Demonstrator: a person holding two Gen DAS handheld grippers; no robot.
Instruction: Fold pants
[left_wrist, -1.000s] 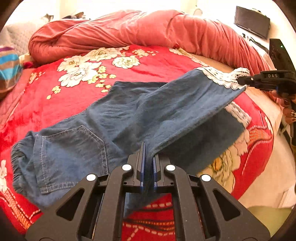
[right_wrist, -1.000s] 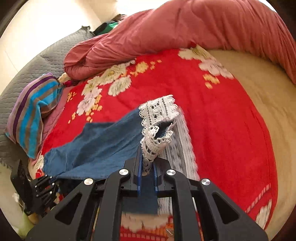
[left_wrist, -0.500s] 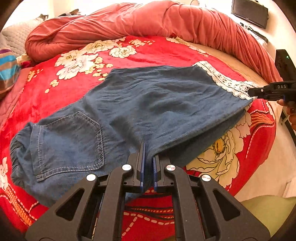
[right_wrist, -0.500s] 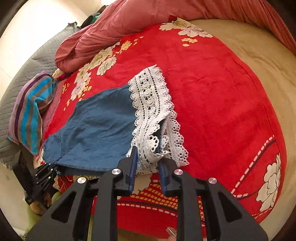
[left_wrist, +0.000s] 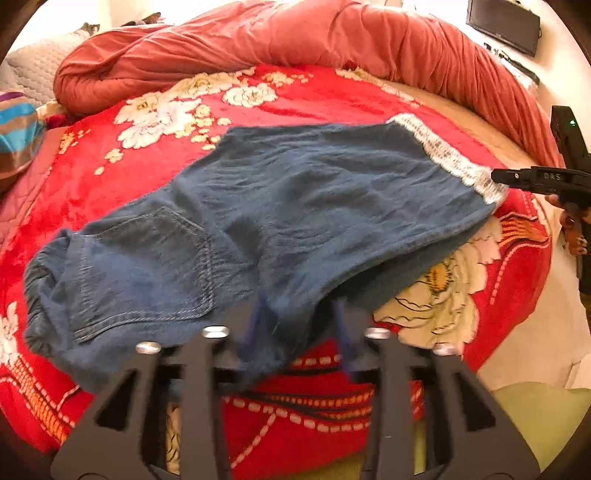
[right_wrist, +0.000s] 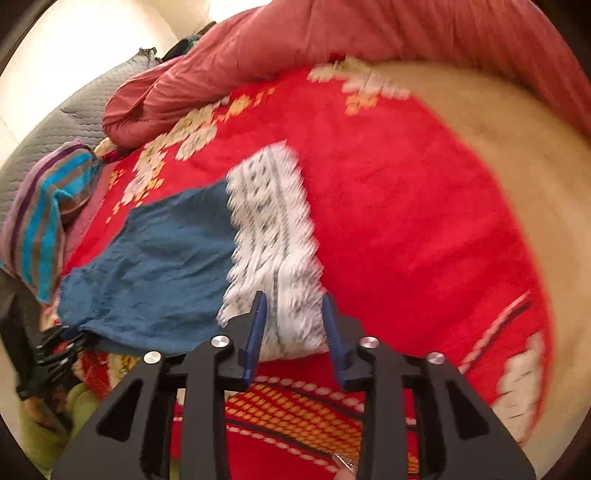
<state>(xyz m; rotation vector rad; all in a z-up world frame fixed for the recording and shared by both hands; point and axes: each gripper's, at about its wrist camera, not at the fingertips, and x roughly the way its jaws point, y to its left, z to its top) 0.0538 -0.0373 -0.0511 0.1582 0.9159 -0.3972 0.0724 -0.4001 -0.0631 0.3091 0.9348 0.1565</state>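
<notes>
Blue denim pants (left_wrist: 295, 206) with a white lace hem (left_wrist: 454, 162) lie flat on the red floral blanket (left_wrist: 332, 99), one leg over the other, back pocket at the left. My left gripper (left_wrist: 299, 325) is open at the pants' near edge, with denim lying between its fingers. My right gripper (right_wrist: 293, 325) is open just in front of the lace hem (right_wrist: 273, 236), which lies flat on the blanket; it also shows at the right of the left wrist view (left_wrist: 517, 177). The denim (right_wrist: 155, 266) stretches left from the lace.
A bunched pink-red duvet (left_wrist: 295, 40) runs along the far side of the bed. A striped pillow (right_wrist: 40, 221) and a grey quilted headboard (right_wrist: 62, 118) are at the left. A dark screen (left_wrist: 502, 18) hangs on the far wall. The bed's near edge drops off below the grippers.
Both grippers have opened and let the pants go. The lifted leg has come down flat over the other, and the lace hem now rests on the blanket.
</notes>
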